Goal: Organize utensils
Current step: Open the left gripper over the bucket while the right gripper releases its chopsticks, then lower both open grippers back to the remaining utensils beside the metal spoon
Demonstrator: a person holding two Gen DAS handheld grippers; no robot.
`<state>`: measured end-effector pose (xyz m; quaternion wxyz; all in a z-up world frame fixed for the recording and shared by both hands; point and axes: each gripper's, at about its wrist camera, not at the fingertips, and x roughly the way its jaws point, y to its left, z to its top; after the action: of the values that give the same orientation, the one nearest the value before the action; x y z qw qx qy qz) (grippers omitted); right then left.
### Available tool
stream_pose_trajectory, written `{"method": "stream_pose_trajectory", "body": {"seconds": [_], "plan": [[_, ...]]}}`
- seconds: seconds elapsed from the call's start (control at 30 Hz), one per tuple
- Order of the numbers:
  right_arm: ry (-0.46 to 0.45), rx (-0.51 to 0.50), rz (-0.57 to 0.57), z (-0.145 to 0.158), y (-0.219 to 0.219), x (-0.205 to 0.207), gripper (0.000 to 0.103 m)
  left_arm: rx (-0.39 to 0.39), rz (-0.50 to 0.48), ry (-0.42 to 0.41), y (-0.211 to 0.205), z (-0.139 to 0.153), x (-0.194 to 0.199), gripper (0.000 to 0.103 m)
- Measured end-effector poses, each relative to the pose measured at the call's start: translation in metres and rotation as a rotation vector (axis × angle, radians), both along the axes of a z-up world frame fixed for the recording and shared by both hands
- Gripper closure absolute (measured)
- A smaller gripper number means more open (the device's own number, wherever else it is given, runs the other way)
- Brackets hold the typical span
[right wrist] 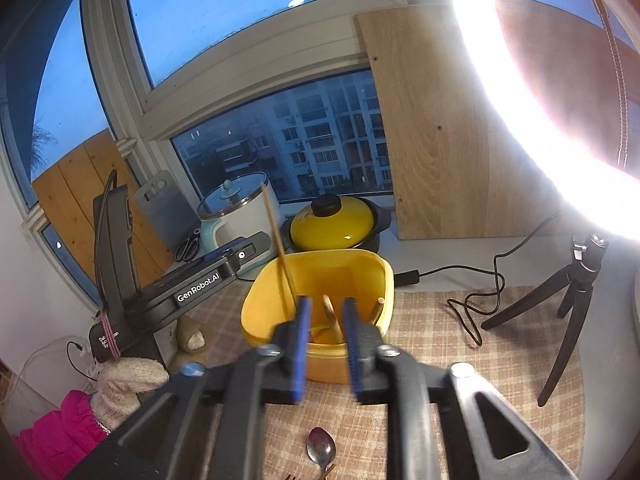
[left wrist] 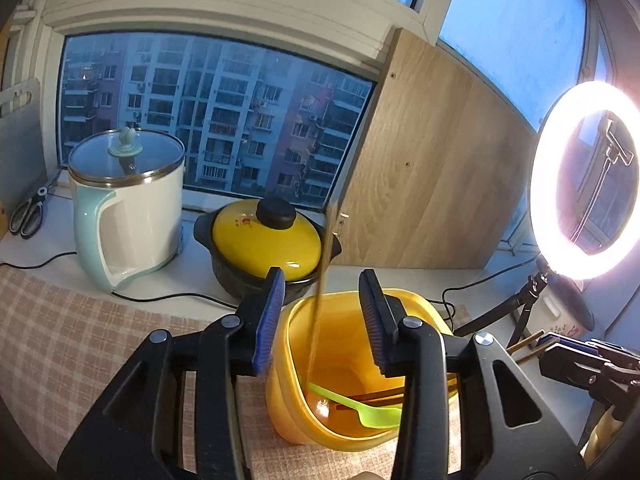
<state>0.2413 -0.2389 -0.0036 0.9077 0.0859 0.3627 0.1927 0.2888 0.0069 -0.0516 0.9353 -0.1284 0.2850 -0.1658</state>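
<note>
Both wrist views close above the yellow bin (left wrist: 362, 364), windowward (shared: yellow-lidded pot (right wrist: 334, 224)).

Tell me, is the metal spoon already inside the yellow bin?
No, the metal spoon lies on the checkered cloth in front of the yellow bin.

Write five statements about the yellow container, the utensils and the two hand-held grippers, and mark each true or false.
1. A green plastic spoon lies inside the yellow container. True.
2. The left hand-held gripper is clamped on a chopstick. False: its jaws are apart, the blurred chopstick loose between them.
3. A metal spoon lies on the checked cloth. True.
4. The yellow-lidded pot has its lid off. False: the lid is on.
5. The right hand-held gripper holds the scissors. False: the scissors lie by the window.
</note>
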Motion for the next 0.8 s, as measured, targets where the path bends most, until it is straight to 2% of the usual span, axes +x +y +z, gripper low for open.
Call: {"method": "stream_pose_trajectory", "body": {"seconds": [0.3,0.6,0.8], "plan": [[0.004,0.020,-0.009,0.000,-0.012,-0.016,0.076,0.035,-0.012,-0.031,0.003,0.011,-0.022,0.065],[-0.021,0.036,0.003,0.000,-0.026,-0.044,0.074,0.062,-0.031,-0.016,0.008,0.020,-0.053,0.065],[-0.024,0.057,0.028,-0.011,-0.037,-0.063,0.058,0.110,-0.048,0.024,0.013,0.016,-0.083,0.065]]}}
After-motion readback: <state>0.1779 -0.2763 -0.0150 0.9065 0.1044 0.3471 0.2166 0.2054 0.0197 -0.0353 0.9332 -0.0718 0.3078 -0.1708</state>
